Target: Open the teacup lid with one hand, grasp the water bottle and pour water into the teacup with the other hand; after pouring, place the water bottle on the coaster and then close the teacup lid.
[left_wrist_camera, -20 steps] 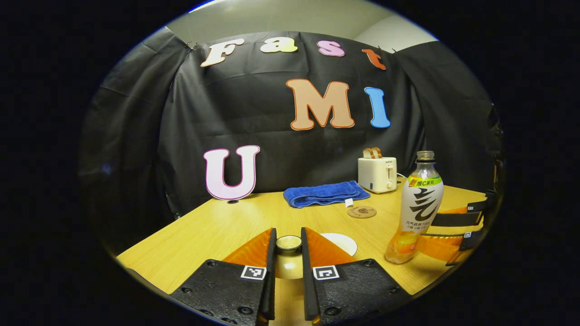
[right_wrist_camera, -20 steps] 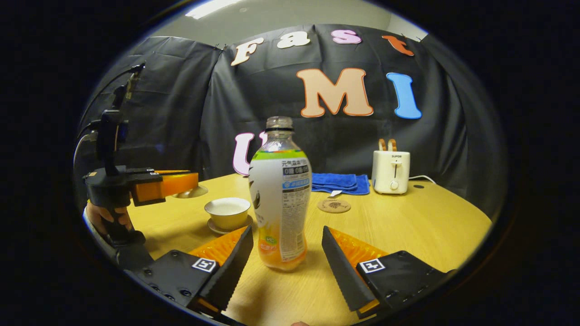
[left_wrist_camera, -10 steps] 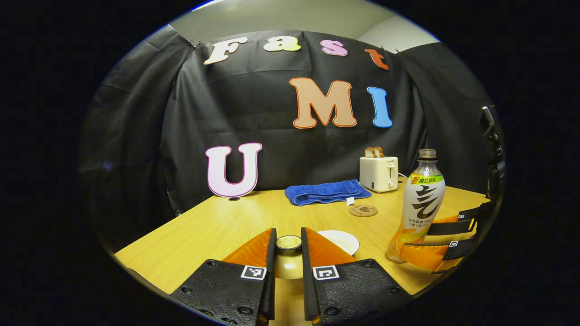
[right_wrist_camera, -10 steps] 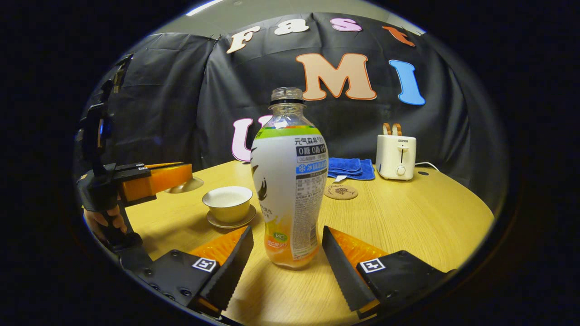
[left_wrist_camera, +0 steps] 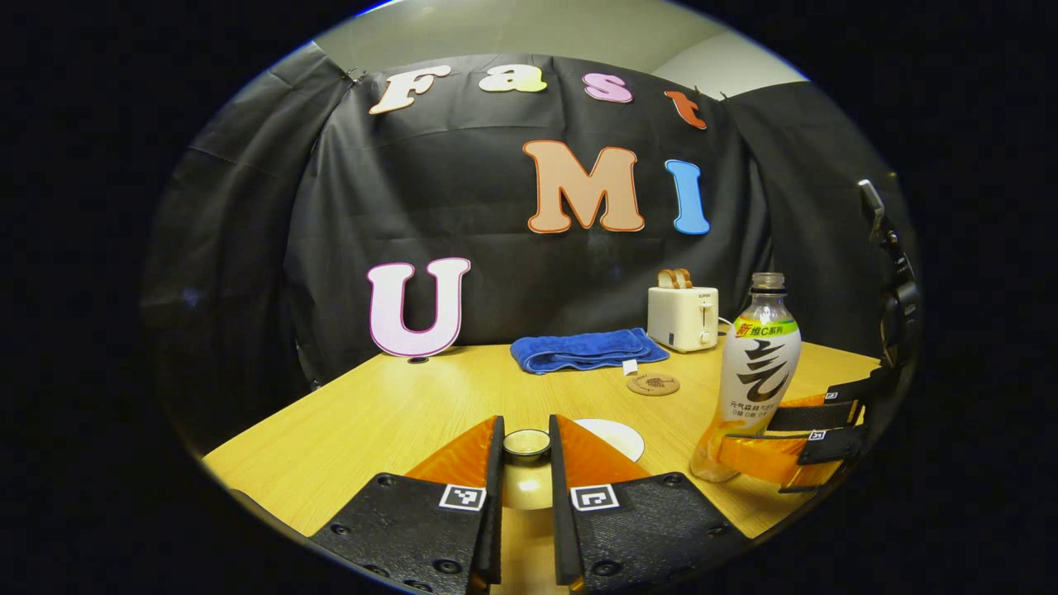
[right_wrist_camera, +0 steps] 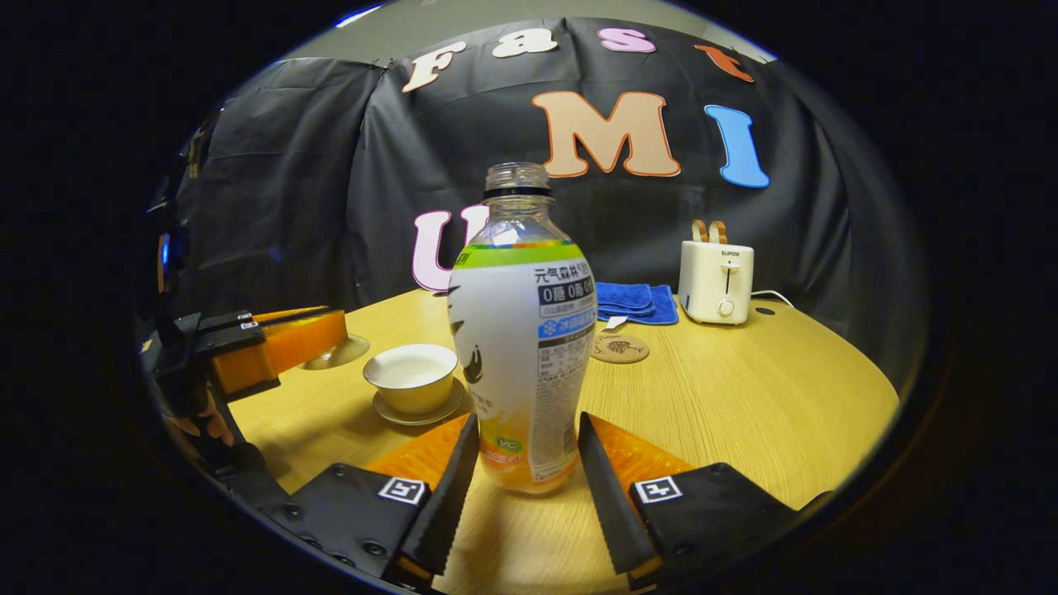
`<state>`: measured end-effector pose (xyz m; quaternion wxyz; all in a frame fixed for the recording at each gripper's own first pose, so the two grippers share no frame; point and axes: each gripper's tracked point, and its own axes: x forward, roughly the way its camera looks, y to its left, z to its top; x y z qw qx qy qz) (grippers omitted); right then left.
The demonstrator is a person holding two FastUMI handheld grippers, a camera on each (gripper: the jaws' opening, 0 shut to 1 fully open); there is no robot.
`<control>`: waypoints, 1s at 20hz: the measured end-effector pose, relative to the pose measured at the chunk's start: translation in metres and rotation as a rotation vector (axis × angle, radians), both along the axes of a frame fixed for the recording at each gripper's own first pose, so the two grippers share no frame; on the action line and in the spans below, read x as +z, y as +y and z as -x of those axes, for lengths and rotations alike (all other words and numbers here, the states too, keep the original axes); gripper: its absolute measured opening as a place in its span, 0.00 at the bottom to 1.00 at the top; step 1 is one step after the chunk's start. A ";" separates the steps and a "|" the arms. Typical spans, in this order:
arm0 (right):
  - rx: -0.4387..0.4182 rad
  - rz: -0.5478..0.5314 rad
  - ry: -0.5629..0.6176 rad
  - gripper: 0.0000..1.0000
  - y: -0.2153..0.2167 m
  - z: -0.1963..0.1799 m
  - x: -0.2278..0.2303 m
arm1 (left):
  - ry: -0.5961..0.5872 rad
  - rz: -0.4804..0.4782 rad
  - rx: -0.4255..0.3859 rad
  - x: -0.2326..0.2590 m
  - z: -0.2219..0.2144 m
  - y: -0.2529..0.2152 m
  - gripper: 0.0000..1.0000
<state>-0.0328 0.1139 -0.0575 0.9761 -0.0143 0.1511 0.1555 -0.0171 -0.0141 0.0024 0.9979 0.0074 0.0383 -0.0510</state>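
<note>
Wooden table [right_wrist_camera: 744, 397] carries the water bottle [right_wrist_camera: 521, 330]; beside it, the teacup [right_wrist_camera: 411, 378] sits uncovered. Right claw [right_wrist_camera: 522, 479] has narrowed around the bottle's base, not clearly pinching yet; left claw [left_wrist_camera: 526, 463] stays pinching the lid [left_wrist_camera: 526, 444], so pouring comes next

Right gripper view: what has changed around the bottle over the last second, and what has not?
The right tool has moved in on the water bottle and its fingers have narrowed until they flank the bottle's base; contact on both sides can't be confirmed. The bottle stands upright on the table. Unchanged: the left tool holds the teacup lid lifted clear, the teacup is open on its saucer, and the coaster is bare.
</note>
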 end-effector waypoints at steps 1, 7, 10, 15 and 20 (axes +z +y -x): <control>-0.001 0.002 0.000 0.76 0.000 -0.001 0.000 | 0.002 0.004 -0.001 0.000 0.001 0.000 0.23; 0.017 0.052 -0.028 0.70 0.006 0.003 0.003 | -0.001 0.005 -0.001 0.000 -0.001 0.002 0.23; 0.029 0.064 -0.055 0.70 0.010 0.004 0.012 | -0.006 0.003 0.000 0.000 0.000 0.004 0.23; 0.028 0.128 -0.069 0.63 0.008 0.000 0.009 | 0.003 0.025 -0.001 -0.005 -0.001 0.005 0.23; 0.013 0.096 -0.054 0.59 0.001 0.006 0.008 | 0.012 0.034 0.002 -0.009 0.000 0.008 0.23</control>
